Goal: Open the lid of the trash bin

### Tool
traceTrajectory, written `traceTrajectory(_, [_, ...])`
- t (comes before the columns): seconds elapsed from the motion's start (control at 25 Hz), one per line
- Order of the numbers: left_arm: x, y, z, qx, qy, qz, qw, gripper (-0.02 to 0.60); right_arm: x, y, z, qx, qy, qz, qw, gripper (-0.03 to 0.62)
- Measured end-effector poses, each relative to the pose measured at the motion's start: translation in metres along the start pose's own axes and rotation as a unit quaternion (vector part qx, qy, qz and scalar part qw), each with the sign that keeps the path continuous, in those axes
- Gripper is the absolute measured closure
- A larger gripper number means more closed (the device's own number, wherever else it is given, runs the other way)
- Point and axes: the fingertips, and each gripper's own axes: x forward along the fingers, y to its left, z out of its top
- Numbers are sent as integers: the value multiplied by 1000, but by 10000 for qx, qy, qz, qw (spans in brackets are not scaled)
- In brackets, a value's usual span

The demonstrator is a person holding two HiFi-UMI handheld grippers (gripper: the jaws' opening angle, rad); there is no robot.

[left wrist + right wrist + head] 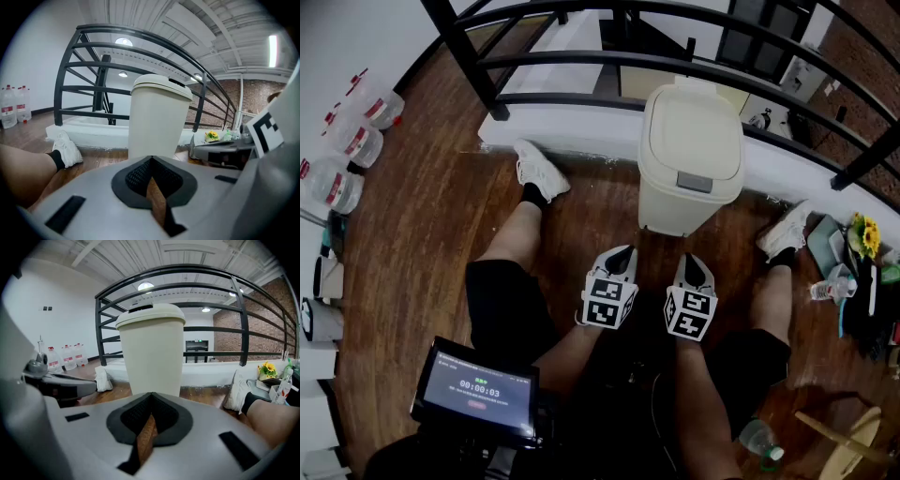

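Bin (675, 202) stands by the railing (675, 66), lid (692, 131) shut, just ahead of the left gripper (622, 251) and right gripper (692, 261). Left gripper view: jaws together, empty. Right gripper view: likewise. A hard, off-centre push on the lid could likely tip or slide the bin.

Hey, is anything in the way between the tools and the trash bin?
Nothing visible. Only bare wooden floor lies between the left tool, the right tool and the trash bin, whose lid is down.

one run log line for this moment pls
stage: before contact | trash bin: upright, lid closed | left gripper: shut, empty, short of bin | right gripper: shut, empty, short of bin
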Motion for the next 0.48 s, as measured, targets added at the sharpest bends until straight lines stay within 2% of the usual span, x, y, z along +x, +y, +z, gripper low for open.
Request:
traceTrajectory(0.32, [38,25,6,-87,-9,140,9999,583,47,9,-4,-252,250,172,9992,589])
traceTrajectory(0.48, [53,30,5,15,64,182,9998,583,68,7,-13,-225,445,197,9986,589])
